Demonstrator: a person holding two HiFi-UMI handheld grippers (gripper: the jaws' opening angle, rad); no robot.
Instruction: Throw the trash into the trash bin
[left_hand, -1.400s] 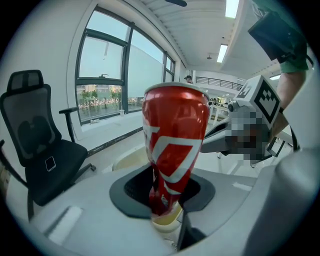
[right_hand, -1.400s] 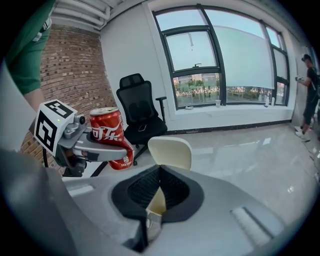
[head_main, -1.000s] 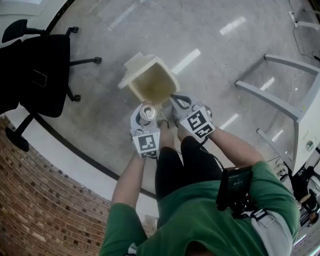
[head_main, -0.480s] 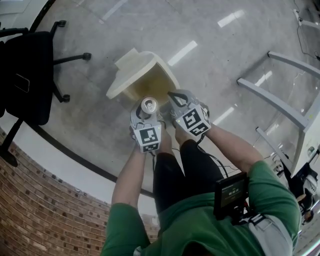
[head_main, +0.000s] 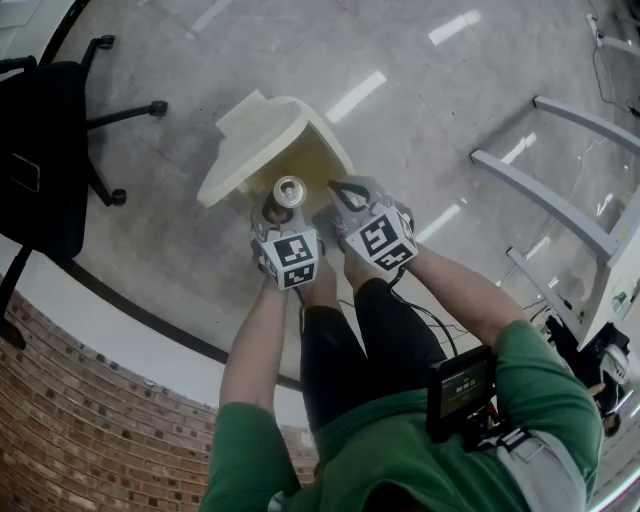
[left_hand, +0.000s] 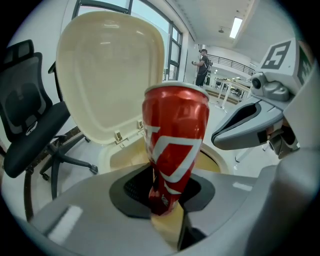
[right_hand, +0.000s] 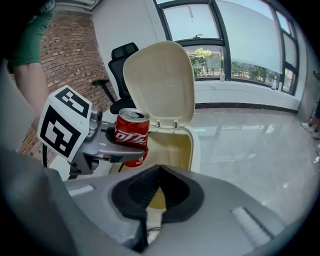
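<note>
A cream trash bin (head_main: 322, 152) stands on the floor with its lid (head_main: 247, 148) swung open. My left gripper (head_main: 281, 212) is shut on a red soda can (head_main: 289, 191), which stands upright above the near edge of the bin's opening. In the left gripper view the can (left_hand: 175, 142) rises from between the black pads, with the open lid (left_hand: 107, 75) behind it. My right gripper (head_main: 338, 194) hangs just right of the can, shut with nothing in it. Its view shows the can (right_hand: 131, 131) at the left and the bin's inside (right_hand: 172, 147) beyond the closed tips (right_hand: 157, 172).
A black office chair (head_main: 35, 150) stands left of the bin. A brick wall (head_main: 90, 420) runs along the lower left. White metal frame legs (head_main: 555, 185) stand on the floor at the right. A person (left_hand: 202, 62) stands far off in the hall.
Both grippers have sunk toward the bin, and the can now sits closer to its opening. The lid shows more fully in the head view.
</note>
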